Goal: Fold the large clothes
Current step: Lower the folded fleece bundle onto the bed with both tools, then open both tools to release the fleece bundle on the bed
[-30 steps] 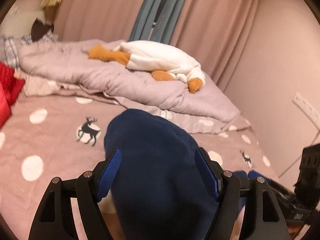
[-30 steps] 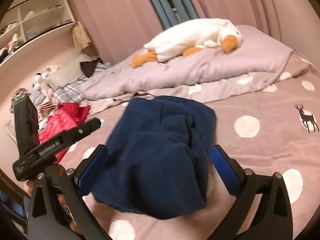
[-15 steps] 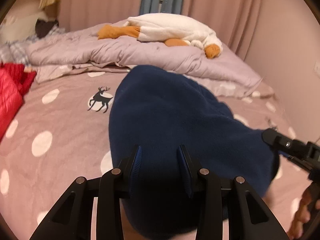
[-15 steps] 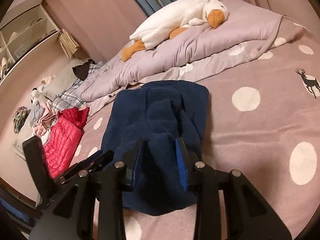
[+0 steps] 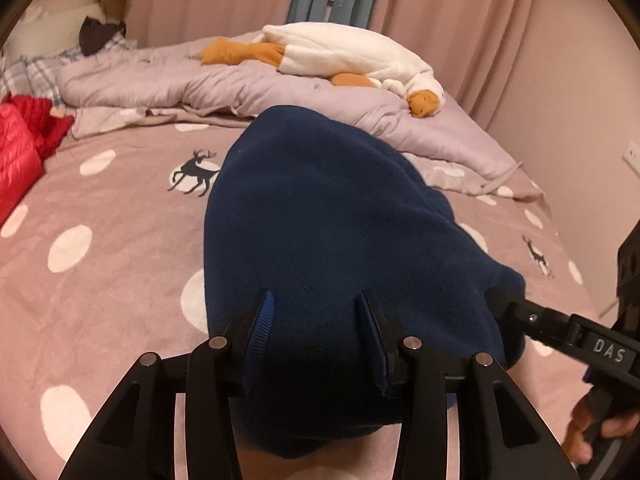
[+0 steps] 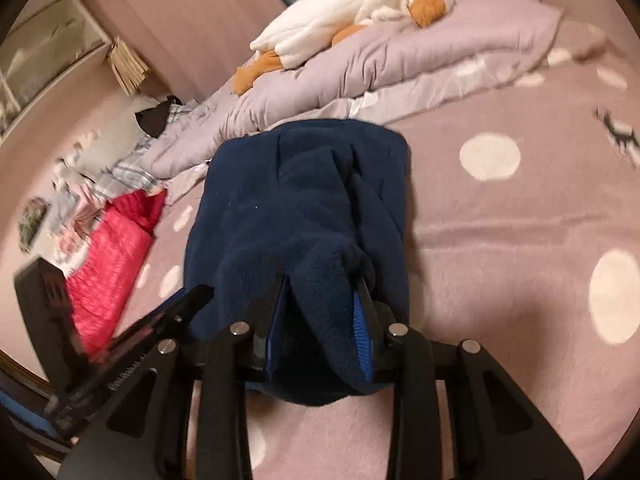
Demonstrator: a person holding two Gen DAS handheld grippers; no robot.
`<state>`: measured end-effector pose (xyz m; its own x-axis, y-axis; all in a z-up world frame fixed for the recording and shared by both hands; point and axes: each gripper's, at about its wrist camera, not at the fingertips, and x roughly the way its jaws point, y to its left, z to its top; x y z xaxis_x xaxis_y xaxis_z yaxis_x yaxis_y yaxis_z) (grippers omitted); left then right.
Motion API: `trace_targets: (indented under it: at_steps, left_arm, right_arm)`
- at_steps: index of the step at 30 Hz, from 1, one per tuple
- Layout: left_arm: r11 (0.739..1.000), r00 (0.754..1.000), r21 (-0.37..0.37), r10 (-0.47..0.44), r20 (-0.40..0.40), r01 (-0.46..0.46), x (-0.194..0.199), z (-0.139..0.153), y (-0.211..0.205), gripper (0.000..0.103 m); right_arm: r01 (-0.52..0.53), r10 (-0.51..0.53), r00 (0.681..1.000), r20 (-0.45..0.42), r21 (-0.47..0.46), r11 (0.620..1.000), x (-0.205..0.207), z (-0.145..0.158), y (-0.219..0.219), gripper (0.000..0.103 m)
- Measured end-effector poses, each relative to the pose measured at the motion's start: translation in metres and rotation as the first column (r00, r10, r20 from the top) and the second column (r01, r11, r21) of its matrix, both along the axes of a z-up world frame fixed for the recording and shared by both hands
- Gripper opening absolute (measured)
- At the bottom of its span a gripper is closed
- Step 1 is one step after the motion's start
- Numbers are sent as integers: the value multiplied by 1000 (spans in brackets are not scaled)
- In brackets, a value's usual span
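A folded navy fleece garment point(image 5: 328, 208) lies on the pink dotted bedsheet point(image 5: 100, 260). My left gripper point(image 5: 314, 296) pinches the near edge of the garment; its jaws are opening slightly, with fleece bulging between the pads. In the right wrist view the same garment point(image 6: 304, 200) is bunched into a ridge, and my right gripper point(image 6: 322, 282) is shut on that ridge. The right gripper's tip point(image 5: 516, 312) shows at the garment's right edge in the left wrist view, held by a hand point(image 5: 592, 428). The left gripper point(image 6: 192, 296) appears blurred at the garment's left edge.
A white plush goose point(image 5: 352, 56) rests on a lilac duvet point(image 5: 240, 88) at the far side of the bed. A red padded jacket point(image 6: 112, 256) and mixed clothes lie to the left. Shelves point(image 6: 40, 40) stand beyond; a wall with a socket point(image 5: 632, 156) bounds the right.
Both grippers went from wide open around the fleece to closed on its near edge, and both sank toward the bed. The garment now looks bunched between the right pads.
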<state>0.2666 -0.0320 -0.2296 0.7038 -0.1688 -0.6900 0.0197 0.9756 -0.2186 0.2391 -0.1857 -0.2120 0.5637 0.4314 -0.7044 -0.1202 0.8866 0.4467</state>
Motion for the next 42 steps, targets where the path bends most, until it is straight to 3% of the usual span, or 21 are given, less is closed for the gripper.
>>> trace_targets:
  at_steps: [4, 6, 10, 13, 16, 18, 23, 27, 34, 38, 40, 42]
  left_arm:
    - [999, 998, 48, 3, 61, -6, -11, -6, -6, 42]
    - [999, 998, 44, 11, 62, -13, -12, -4, -3, 42]
    - [998, 998, -37, 42, 51, -40, -11, 2, 9, 43]
    - [995, 996, -68, 77, 33, -75, -10, 9, 12, 43]
    - [993, 993, 8, 117, 33, -117, -18, 26, 10, 42]
    - [987, 989, 71, 140, 57, -143, -31, 42, 7, 42]
    - [989, 981, 90, 104, 162, -120, -73, 86, 2, 43]
    - [974, 950, 134, 138, 281, -181, -111, 120, 1, 43]
    - [985, 920, 60, 127, 372, -161, -158, 150, 17, 42]
    - [984, 897, 54, 133, 422, -171, -171, 157, 17, 43]
    - [986, 897, 44, 128, 422, -161, -173, 158, 19, 48]
    - [990, 906, 16, 119, 405, -137, -171, 157, 22, 84]
  right_arm:
    - [-9, 16, 999, 52, -123, 992, -13, -6, 15, 30]
    - [-5, 11, 998, 55, -115, 993, -14, -8, 13, 30]
    - [3, 1, 999, 40, -85, 996, -12, -2, 6, 32]
    - [22, -5, 997, 79, -211, 977, -21, 18, 15, 40]
    - [64, -26, 991, 133, -294, 954, -33, 47, 17, 40]
    - [76, -31, 986, 165, -276, 958, -41, 63, 11, 40]
    - [53, 24, 961, 276, -269, 962, -84, 109, 11, 40]
    - [41, 72, 928, 366, -293, 955, -121, 138, 15, 40]
    - [83, 71, 875, 479, -292, 953, -165, 165, 9, 42]
    - [112, 64, 851, 522, -299, 948, -183, 172, 8, 49]
    - [121, 57, 845, 532, -293, 948, -186, 174, 6, 57]
    - [133, 43, 842, 538, -283, 950, -188, 175, 4, 75]
